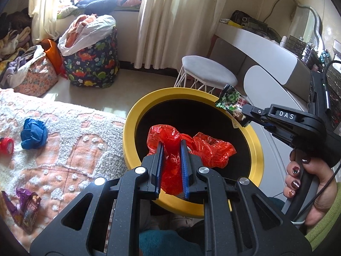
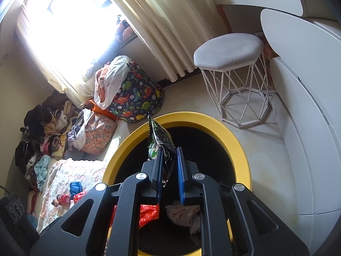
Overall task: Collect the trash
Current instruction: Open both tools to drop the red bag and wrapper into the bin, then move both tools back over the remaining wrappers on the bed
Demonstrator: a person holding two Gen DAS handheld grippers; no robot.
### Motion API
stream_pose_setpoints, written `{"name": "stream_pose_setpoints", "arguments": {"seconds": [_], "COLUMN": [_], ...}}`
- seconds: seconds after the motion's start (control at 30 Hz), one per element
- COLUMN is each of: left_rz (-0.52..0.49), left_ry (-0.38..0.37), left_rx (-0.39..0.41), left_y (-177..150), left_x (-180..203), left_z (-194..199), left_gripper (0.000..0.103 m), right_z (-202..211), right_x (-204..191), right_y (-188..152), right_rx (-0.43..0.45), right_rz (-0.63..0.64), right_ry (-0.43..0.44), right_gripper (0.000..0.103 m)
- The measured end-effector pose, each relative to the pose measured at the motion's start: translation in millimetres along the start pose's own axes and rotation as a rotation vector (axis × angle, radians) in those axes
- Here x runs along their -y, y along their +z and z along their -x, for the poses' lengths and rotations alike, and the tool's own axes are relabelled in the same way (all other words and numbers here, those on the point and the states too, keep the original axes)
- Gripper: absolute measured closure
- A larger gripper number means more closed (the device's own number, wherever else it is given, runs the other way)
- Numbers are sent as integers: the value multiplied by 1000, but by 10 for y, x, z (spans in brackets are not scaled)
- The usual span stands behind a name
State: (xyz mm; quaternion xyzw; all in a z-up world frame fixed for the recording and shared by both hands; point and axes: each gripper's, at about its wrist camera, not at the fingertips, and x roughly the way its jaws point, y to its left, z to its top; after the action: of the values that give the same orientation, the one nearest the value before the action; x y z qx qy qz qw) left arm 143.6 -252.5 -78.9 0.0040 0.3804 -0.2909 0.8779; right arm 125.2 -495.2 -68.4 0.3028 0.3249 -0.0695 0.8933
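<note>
A yellow bin [image 1: 136,115] with a dark inside stands beside the bed; it also shows in the right wrist view [image 2: 238,147]. My left gripper [image 1: 172,147] is shut on a crumpled red plastic bag [image 1: 204,147] and holds it over the bin's mouth. My right gripper [image 2: 169,153] holds a green snack wrapper [image 2: 159,138] against its left finger, over the bin; the jaws stand a little apart. The wrapper also shows in the left wrist view [image 1: 231,100], at the tip of the right gripper [image 1: 245,115]. White crumpled trash [image 2: 183,213] lies inside the bin.
On the bed blanket [image 1: 70,140] lie a blue crumpled wad [image 1: 34,134], a red round object [image 1: 6,146] and a purple wrapper [image 1: 25,209]. A white stool [image 1: 208,72], a dinosaur-print hamper [image 1: 93,61], bags of clothes [image 1: 32,72] and a white desk [image 1: 266,47] stand around.
</note>
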Motion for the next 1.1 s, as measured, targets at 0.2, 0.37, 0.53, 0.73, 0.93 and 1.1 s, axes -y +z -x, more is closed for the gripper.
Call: {"name": "stream_pose_setpoints", "arguments": {"seconds": [0.2, 0.37, 0.53, 0.73, 0.93, 1.1], "left_rz": [67, 122, 178, 199, 211, 224], "left_ry": [1, -4, 32, 81, 117, 158], "left_rx": [-13, 30, 70, 111, 143, 176], "left_y": [9, -29, -70, -126, -174, -187], "left_x": [-108, -235, -367, -475, -572, -702], "left_z": [-53, 66, 229, 449, 642, 814], "left_gripper": [67, 21, 11, 11, 11, 11], "right_z": [3, -19, 28, 114, 155, 177], "right_x": [23, -4, -95, -241, -468, -685], "right_y": [-7, -29, -49, -51, -106, -164], "right_rx": [5, -1, 18, 55, 70, 67], "right_rz": [-4, 11, 26, 76, 142, 203], "right_ry": [-15, -28, -32, -35, -8, 32], "right_gripper": [79, 61, 43, 36, 31, 28]}}
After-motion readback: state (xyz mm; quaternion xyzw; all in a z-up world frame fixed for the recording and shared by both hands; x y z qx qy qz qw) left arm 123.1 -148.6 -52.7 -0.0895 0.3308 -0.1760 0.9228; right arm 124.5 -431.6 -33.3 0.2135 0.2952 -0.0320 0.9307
